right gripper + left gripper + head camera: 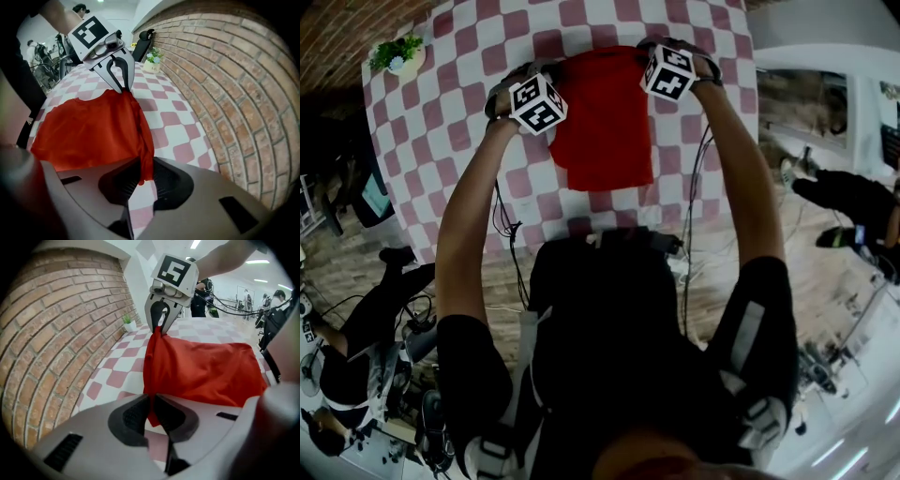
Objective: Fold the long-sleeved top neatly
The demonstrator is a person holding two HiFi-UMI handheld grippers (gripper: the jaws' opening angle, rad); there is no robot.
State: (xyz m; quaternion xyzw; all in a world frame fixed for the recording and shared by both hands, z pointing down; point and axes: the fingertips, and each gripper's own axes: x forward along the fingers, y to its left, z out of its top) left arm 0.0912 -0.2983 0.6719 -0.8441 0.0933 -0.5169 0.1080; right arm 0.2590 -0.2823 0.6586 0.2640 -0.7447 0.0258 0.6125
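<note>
head view: above the person, steeply down, well off the checked table [450, 122] | left gripper view: close along own jaws, facing the right gripper [160, 326] | right gripper view: mirrored, facing the left gripper [123, 84] | all three share: red top [605, 122], checked table

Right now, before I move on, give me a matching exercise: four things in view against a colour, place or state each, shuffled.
Things:
1 top
2 left tool
3 plant
4 table

Descriptions:
A pink and white checks
B shut on the top's edge
C red
D at the table's far left edge

Pairs: 1-C, 2-B, 3-D, 4-A
</note>
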